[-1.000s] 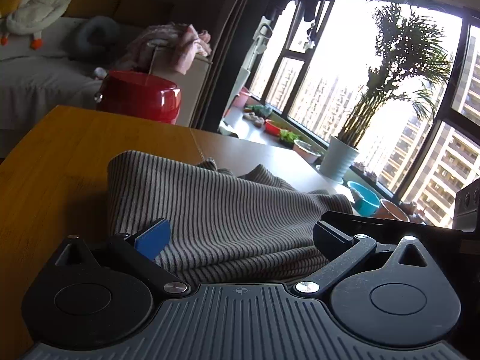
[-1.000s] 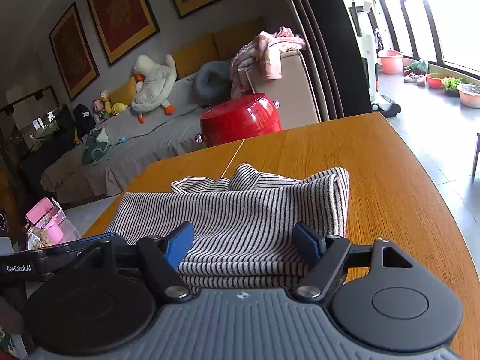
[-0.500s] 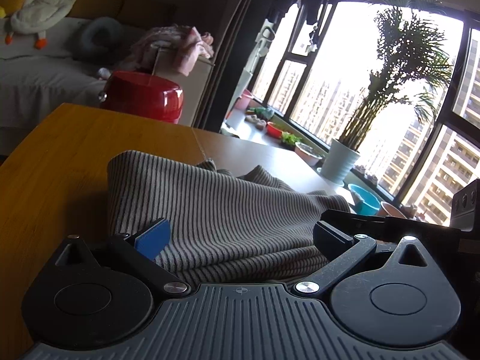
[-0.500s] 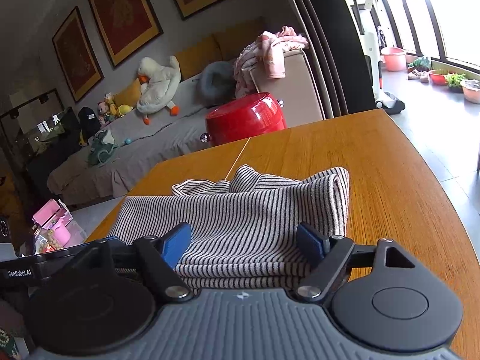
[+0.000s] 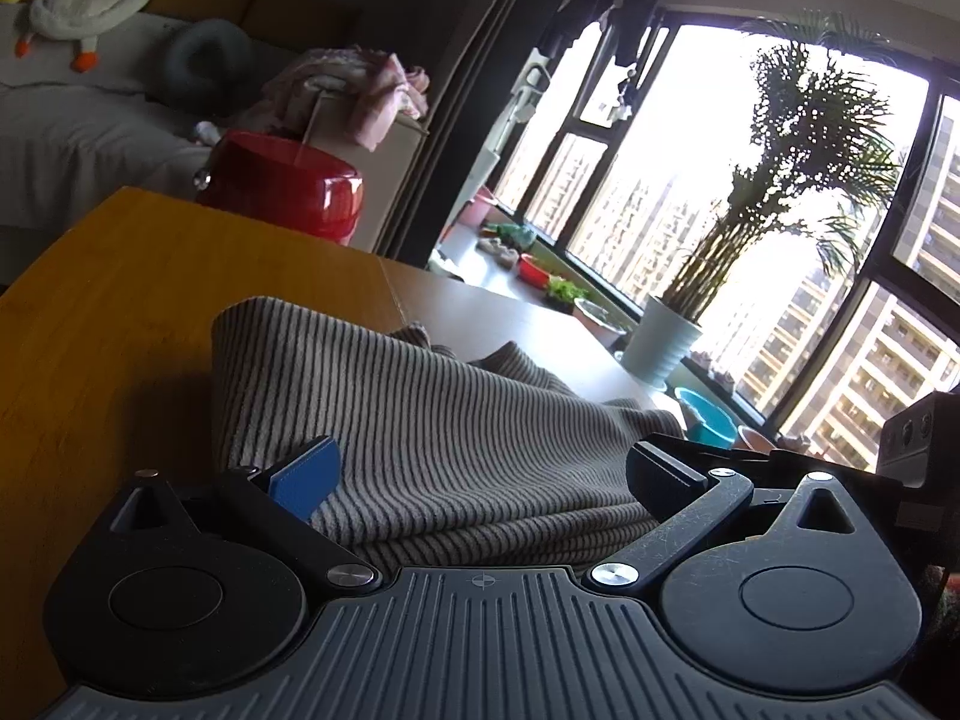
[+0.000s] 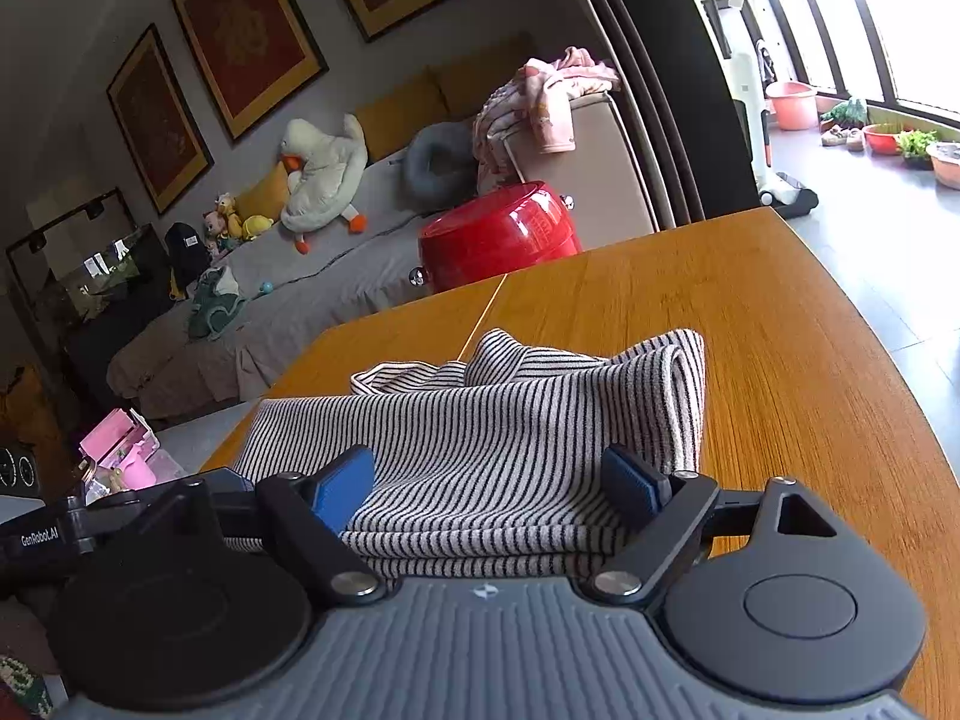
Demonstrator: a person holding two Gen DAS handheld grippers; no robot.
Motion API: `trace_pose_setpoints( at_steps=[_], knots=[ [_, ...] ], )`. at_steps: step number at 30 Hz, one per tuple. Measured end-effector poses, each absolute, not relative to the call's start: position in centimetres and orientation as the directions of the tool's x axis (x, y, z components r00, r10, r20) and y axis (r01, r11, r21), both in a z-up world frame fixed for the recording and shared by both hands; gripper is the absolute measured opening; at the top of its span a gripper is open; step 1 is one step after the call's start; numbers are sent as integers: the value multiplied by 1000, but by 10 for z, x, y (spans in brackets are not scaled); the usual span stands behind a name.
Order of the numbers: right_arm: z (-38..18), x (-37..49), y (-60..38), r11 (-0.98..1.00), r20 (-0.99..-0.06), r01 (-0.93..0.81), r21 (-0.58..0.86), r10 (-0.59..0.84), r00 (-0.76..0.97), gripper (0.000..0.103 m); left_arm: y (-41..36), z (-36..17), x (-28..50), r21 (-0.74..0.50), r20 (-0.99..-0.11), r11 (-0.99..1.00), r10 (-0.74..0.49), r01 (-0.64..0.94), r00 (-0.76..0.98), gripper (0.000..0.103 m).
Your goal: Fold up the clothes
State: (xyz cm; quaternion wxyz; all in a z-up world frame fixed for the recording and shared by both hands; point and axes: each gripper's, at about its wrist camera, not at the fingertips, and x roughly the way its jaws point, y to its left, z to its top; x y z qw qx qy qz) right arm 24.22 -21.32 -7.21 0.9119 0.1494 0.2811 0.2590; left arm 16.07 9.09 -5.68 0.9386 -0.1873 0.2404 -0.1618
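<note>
Left wrist view first: my left gripper (image 5: 480, 474) sits low at the near edge of the striped garment (image 5: 432, 414), fingers spread wide with the folded stack lying between them, not pinched. Compared with a second ago the cloth keeps the same shape and the same place on the tabletop (image 5: 120, 300); only the camera tilts up a little, so the red pot (image 5: 282, 192) and the potted palm (image 5: 666, 342) sit differently in frame. I read that as the fold being settled and my hand easing off.

Right wrist view: my right gripper (image 6: 489, 486) is likewise spread, blue pads either side of the garment's layered near edge (image 6: 480, 558), gripping nothing. The garment lies near the middle of the tabletop (image 6: 810, 360), its doubled right edge rolled thick, a loose flap poking out toward the far edge. Nothing has shifted here either, so I judge this fold done, with tidying that flap likely next.
</note>
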Motion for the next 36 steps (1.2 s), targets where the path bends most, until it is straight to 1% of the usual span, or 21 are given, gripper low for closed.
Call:
trace_pose_setpoints(
  at_steps=[10, 19, 22, 24, 31, 36],
  knots=[
    [-72, 241, -213, 812, -428, -393, 431, 567, 704, 86, 93, -59, 156, -455, -375, 863, -408, 218, 833, 103],
    [-73, 236, -215, 809, -426, -399, 432, 573, 700, 86, 88, -58, 151, -436, -383, 875, -394, 213, 836, 103],
    [-73, 237, -216, 803, -422, -401, 442, 580, 697, 87, 93, -59, 154, -463, -370, 861, -405, 212, 836, 103],
    [-74, 240, -218, 791, -415, -404, 460, 594, 689, 90, 96, -61, 154, -483, -359, 849, -414, 213, 837, 103],
    [-75, 241, -219, 782, -405, -403, 476, 601, 689, 90, 110, -67, 156, -573, -304, 789, -458, 224, 835, 103],
    [-74, 239, -217, 793, -411, -399, 461, 589, 696, 90, 109, -67, 154, -570, -305, 790, -458, 225, 835, 103]
  ],
)
